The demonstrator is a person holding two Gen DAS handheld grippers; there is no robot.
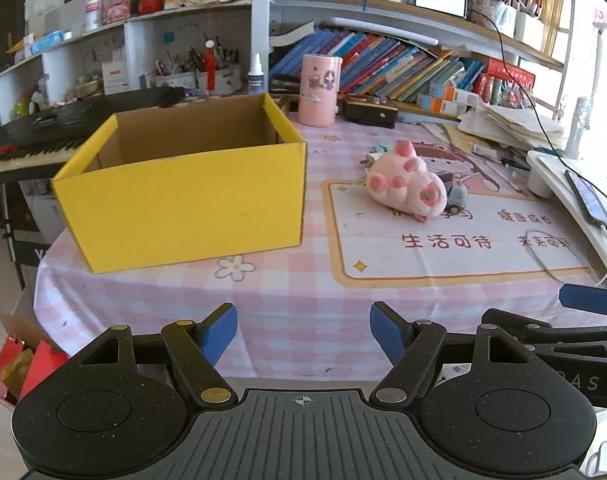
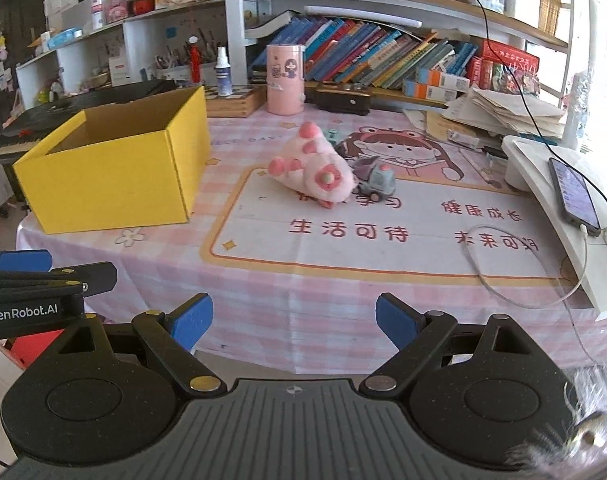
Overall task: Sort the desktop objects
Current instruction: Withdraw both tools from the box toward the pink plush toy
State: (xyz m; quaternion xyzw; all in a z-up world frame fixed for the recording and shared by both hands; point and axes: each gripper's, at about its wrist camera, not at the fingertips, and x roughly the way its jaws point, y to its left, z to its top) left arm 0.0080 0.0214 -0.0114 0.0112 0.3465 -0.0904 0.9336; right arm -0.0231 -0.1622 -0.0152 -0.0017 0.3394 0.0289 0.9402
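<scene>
An empty yellow cardboard box point(image 1: 187, 196) point(image 2: 111, 176) stands open-topped on the left of the pink checked table. A pink plush paw toy point(image 1: 407, 184) point(image 2: 315, 168) lies in the middle of the table, with a small grey toy truck point(image 1: 457, 196) point(image 2: 377, 182) touching its right side. My left gripper point(image 1: 303, 334) hovers over the table's near edge, open, nothing between its blue pads. My right gripper point(image 2: 294, 326) is also open and empty at the near edge, right of the left one. Both are well short of the toys.
A pink cylinder canister point(image 1: 318, 90) point(image 2: 285, 79) stands at the back before shelves of books. A white stand holding a phone point(image 2: 573, 194) and a looping white cable point(image 2: 515, 276) occupy the right side. A black keyboard point(image 1: 43, 136) sits behind the box at left.
</scene>
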